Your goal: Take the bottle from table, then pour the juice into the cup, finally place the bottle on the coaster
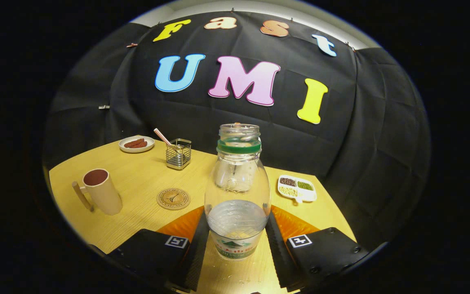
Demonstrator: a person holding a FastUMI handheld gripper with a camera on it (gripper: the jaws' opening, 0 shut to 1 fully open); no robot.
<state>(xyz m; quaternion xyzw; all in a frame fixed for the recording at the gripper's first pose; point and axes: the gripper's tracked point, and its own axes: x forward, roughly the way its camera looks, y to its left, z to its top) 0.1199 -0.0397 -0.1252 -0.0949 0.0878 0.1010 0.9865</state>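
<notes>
The bottle (237, 192), clear plastic with a green ring under its uncapped neck, stands upright between the two fingers of the gripper (237, 241). Both ribbed black pads (275, 241) lie against its lower sides, so the gripper is clenched on the bottle. A little clear liquid sits in its lower part. The label near its base is green and white with a mountain-like mark; its writing is too small to read. Each finger carries a square black-and-white marker.

Beyond the fingers, to the left, a round coaster (173, 199) with a tower drawing lies flat on the wooden table (137, 179). Farther left stands the beige cup (101, 192), handle turned outward. Behind them are a wire holder (178, 153) with a striped straw and a small plate (136, 143) of brown food. Right of the bottle lies a divided white dish (297, 188) of grains.
</notes>
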